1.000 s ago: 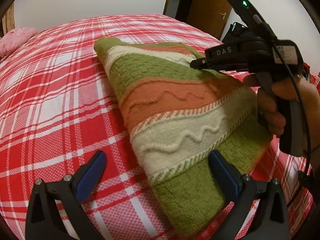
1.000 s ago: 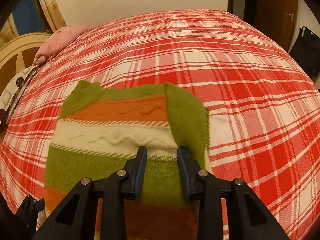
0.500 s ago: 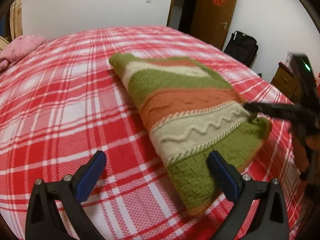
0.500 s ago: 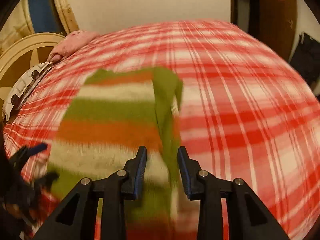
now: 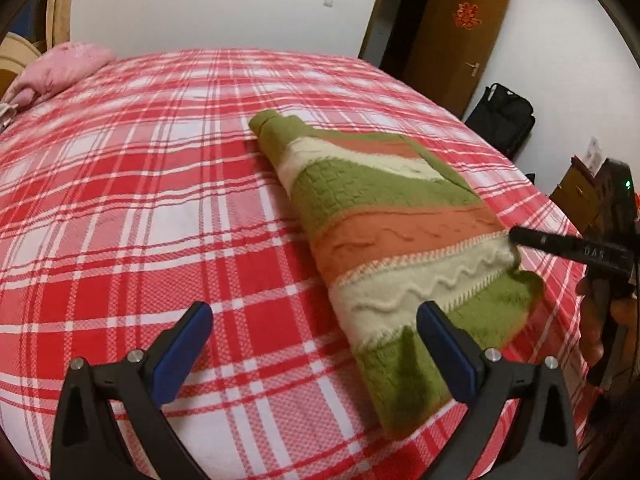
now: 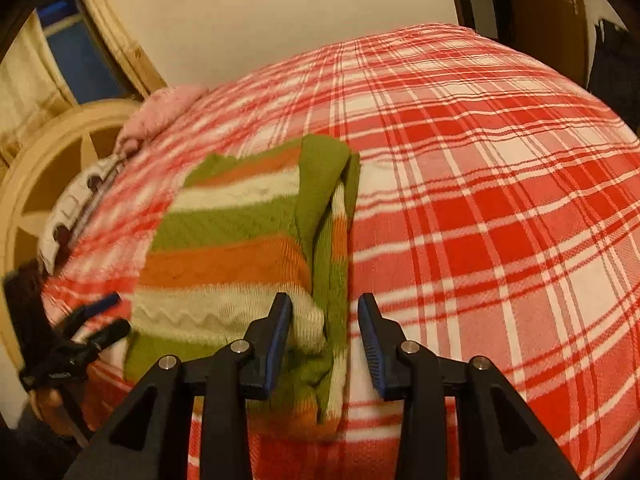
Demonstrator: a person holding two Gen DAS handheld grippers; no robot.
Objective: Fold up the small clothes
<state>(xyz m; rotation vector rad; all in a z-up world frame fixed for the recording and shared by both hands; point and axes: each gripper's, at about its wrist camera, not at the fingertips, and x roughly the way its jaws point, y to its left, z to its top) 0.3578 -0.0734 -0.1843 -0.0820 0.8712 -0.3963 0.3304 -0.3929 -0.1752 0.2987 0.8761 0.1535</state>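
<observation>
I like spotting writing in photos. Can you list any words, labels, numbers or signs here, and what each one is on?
"DAS": pale letters on the black body of the right tongs, seen from the left wrist camera.
Red ornament on the brown door: a decorative sign, too blurred to read.
White card on the cabinet at the right edge: too small to read.
Nothing legible on the striped sweater or the plaid bedspread.
</observation>
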